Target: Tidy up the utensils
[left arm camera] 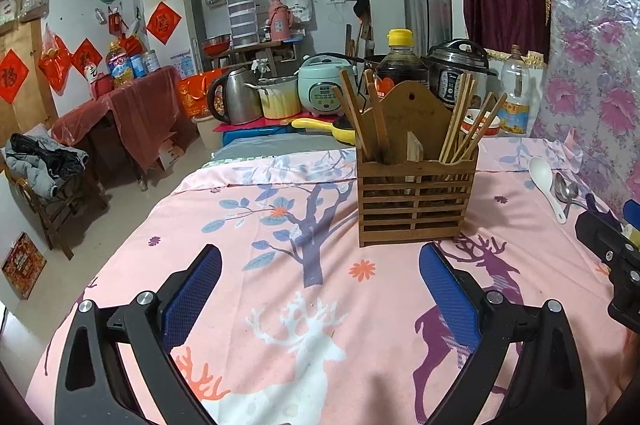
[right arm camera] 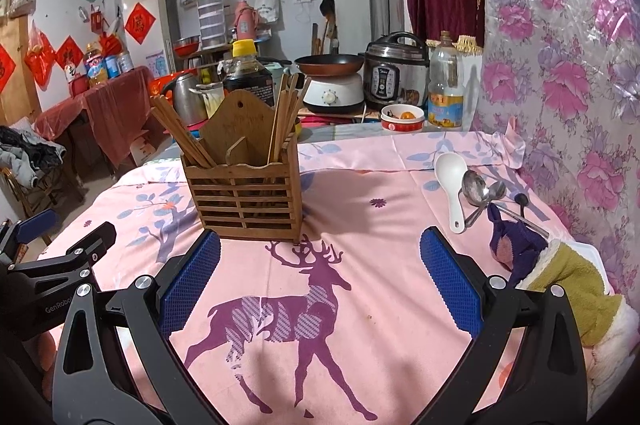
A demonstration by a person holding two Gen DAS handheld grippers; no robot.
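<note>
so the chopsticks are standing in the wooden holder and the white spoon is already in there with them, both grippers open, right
Not quite. The white spoon is not in the wooden holder; the right wrist view shows it lying on the tablecloth beside the metal spoons. The chopsticks do stand in the holder, and the left gripper and right gripper are open.

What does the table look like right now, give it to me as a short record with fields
surface: pink deer-print cloth
holder: wooden utensil holder, upright, chopsticks in both side compartments
loose utensils: white spoon and metal spoons on the cloth, right of the holder
left gripper: open, empty
right gripper: open, empty
</note>
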